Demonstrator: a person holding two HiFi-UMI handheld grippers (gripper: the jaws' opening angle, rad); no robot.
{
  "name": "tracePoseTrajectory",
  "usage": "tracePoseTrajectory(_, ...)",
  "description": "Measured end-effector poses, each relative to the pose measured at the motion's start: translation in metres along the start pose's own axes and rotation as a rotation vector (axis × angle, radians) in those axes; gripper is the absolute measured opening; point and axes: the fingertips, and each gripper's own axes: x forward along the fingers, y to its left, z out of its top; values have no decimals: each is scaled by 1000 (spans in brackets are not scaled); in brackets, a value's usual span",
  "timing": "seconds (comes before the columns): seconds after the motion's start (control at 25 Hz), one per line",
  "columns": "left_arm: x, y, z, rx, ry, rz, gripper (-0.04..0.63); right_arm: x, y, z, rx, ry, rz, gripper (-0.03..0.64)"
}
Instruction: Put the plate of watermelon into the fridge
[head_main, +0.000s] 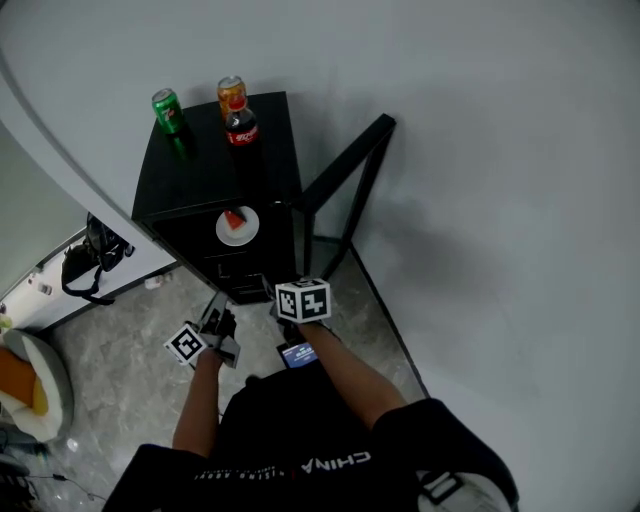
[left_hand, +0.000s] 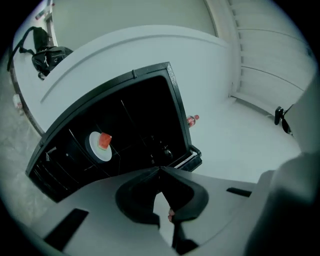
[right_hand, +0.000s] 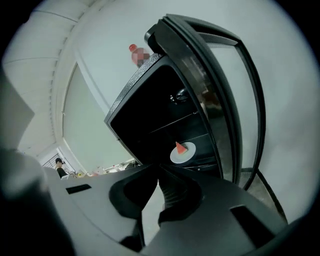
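Observation:
A white plate (head_main: 237, 226) with a red watermelon wedge (head_main: 234, 219) rests on a shelf inside the black mini fridge (head_main: 205, 185). The fridge door (head_main: 345, 180) stands swung open to the right. Both grippers hang in front of the fridge, apart from the plate. My left gripper (head_main: 217, 320) is shut with nothing in it. My right gripper (head_main: 277, 303) is also shut and empty. The left gripper view shows the plate (left_hand: 100, 146) beyond the closed tips of the left gripper (left_hand: 160, 169). In the right gripper view the plate (right_hand: 182, 153) lies just past the right gripper (right_hand: 159, 168).
On top of the fridge stand a green can (head_main: 167, 110), an orange can (head_main: 232, 96) and a cola bottle (head_main: 241, 128). A black bag (head_main: 95, 256) sits on a white bench at the left. A round cushion (head_main: 30, 385) lies on the marble floor. A white wall rises behind.

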Motion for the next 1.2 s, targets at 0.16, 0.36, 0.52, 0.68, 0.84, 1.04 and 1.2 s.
tracePoseTrajectory(0.16, 3, -1, -24, 7, -18, 20, 12, -19, -19, -7, -11, 14, 10, 23)
tracePoseTrajectory(0.36, 3, -6, -51, -52, -132, 28, 12, -46, -42, -23, -32, 67, 36, 23)
tracePoseTrajectory(0.52, -22, -1, -90, -91, -139, 96, 12, -53, -50, -43, -12, 124, 67, 23)
tracePoseTrajectory(0.68, -76, 21, -108, -44, -81, 281, 12, -59, -45, -73, -35, 162, 76, 23)
tracePoseTrajectory(0.84, -102, 25, -149, 174, 187, 382, 12, -77, -30, -98, -77, 176, 73, 23)
tracePoseTrajectory(1.04, -148, -7, -188, 227, 249, 261, 12, -107, 6, -142, -123, 193, 35, 23)
tracePoseTrajectory(1.2, -211, -18, -210, 260, 284, 278, 12, -137, 43, -194, -145, 218, 34, 23)
